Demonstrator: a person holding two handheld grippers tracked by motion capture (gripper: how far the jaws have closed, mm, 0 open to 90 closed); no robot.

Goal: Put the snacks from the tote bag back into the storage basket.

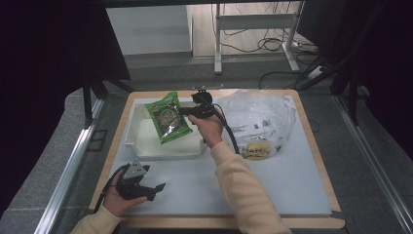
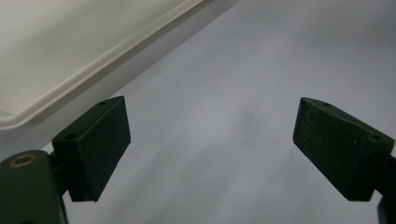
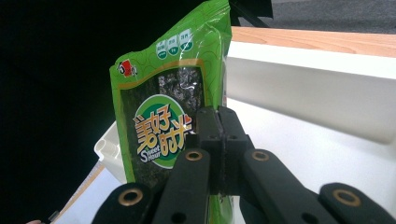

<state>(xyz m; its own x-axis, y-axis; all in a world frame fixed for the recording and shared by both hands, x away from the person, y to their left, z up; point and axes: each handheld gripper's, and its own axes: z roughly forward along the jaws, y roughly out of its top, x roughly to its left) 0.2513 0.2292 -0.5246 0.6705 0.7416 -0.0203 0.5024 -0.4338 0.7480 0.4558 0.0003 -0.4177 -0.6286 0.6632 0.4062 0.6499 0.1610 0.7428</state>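
**Green seaweed packet up over the bin, pinched in the right gripper**

Widest first: the white-topped surface point(image 1: 272, 185) with its wooden edge carries everything here. Along its far left sits the white plastic bin point(image 1: 146, 139), a shallow open tray, and over on the far right lies a crumpled clear plastic bag point(image 1: 260, 117) with something yellow showing through its near end.

And there's the action: the green seaweed snack packet point(image 1: 168, 117) is held above the bin, standing tall and tilted a little, its printed face toward the camera. In the right gripper view the packet point(image 3: 163, 126) stands upright against the dark background, the bin's wall behind it.

The right gripper point(image 1: 187, 111) has it by the packet's right edge, jaws pressed tight together on the wrapper; the right gripper view shows that gripper point(image 3: 218, 122) with both black jaws meeting flat against the green film.

Down at the near left, the left gripper point(image 1: 158, 187) rests low on the surface, jaws spread wide with nothing between them, just short of the bin's near edge
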